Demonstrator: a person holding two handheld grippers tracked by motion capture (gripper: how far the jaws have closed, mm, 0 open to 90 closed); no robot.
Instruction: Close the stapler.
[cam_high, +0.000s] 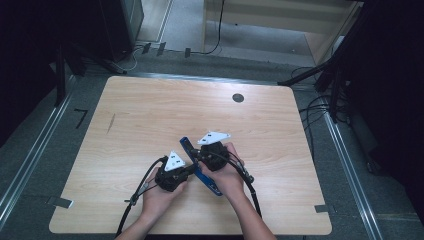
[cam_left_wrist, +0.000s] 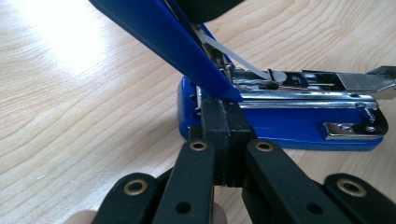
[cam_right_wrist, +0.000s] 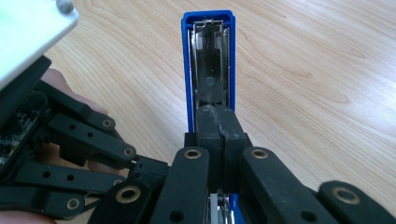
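Observation:
A blue stapler lies on the wooden table with its lid swung up. In the left gripper view its base and bare metal staple rail lie flat, and the lid slants overhead. My left gripper is shut, its tips against the base's hinge end. My right gripper is shut too, pads together against the underside of the raised lid. Both hands sit close together at the near middle of the table, and the left gripper sits beside the right one.
A round dark cable hole sits near the table's far edge. Cables trail from both grippers toward the near edge. Dark stands and loose cables crowd the floor to the right, with metal rails along both sides.

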